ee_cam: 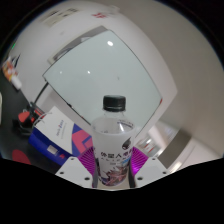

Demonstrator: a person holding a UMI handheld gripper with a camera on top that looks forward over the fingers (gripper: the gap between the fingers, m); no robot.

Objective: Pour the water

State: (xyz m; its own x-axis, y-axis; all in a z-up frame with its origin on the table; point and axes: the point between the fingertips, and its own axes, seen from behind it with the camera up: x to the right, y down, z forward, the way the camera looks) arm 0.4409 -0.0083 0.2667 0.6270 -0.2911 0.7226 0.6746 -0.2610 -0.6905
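Note:
A clear plastic water bottle (113, 140) with a black cap (114, 102) and a white and purple label stands upright between my gripper's fingers. My gripper (112, 162) is shut on the bottle's lower body, with the purple pads (86, 160) pressed against both sides of the label. The bottle is held above a pale glass-topped table (95, 75). No cup or other vessel shows.
A blue and white box (55, 132) lies left of the bottle near the table's corner. Dark clutter (20, 118) sits further left. Papers or small items (75, 15) lie far beyond the table. Pale floor (190, 120) stretches to the right.

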